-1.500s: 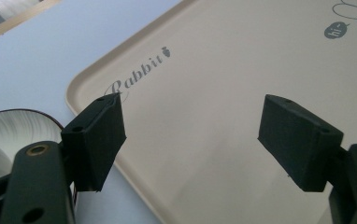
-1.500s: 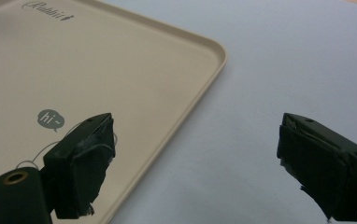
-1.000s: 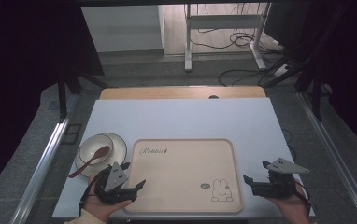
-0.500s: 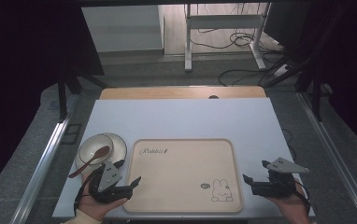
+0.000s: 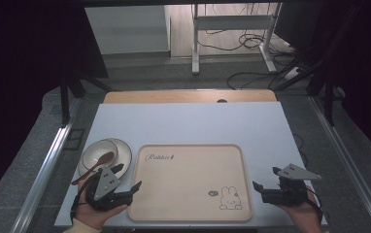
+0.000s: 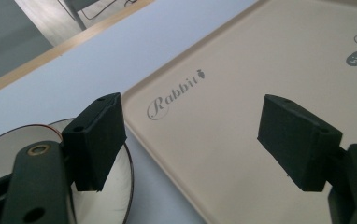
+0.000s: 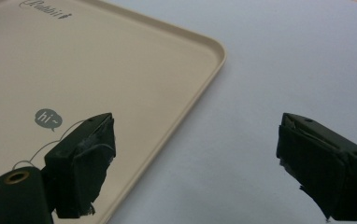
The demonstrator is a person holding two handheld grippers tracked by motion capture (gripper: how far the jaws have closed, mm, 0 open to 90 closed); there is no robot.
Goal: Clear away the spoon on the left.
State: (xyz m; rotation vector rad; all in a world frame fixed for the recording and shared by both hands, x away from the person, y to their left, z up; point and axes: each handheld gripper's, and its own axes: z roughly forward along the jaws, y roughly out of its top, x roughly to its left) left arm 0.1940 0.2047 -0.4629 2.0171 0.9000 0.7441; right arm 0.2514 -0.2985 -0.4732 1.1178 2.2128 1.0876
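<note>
High view first, and we begin at the left: a white plate (image 5: 123,151) sits on the pale table (image 5: 188,124) near its left edge, with a white bowl (image 5: 96,153) on it and a brown wooden spoon (image 5: 93,167) laid across the bowl, its handle running down and to the left past the rim. Just below them we see the left gripper (image 5: 127,180) in a hand (image 5: 93,213) at the table's near edge, its jaws set wide apart and holding nothing, their tips at the left border of the beige tray (image 5: 188,213). One jaw tip lies beside the plate, the other at the tray's edge.

In the left gripper view we see the same: the left gripper (image 6: 190,140) spread open, one jaw over the rim of the plate (image 6: 126,184), the other over the tray (image 6: 223,84), whose printed word "Rabbit" shows between them. The plate and tray lie close together with a strip of table (image 6: 97,70) between.

The tray takes up the middle of the table in the high view, with a rabbit drawing in its near right corner.

Farther right, the right gripper (image 5: 263,179) rests in the other hand (image 5: 302,213), a little apart from the tray's right edge, its tips pointing at the tray. In the right gripper view the right gripper (image 7: 195,149) is open and empty, one jaw over the tray (image 7: 120,70) near the "hi~" bubble, the other over bare table (image 7: 284,60)
</note>
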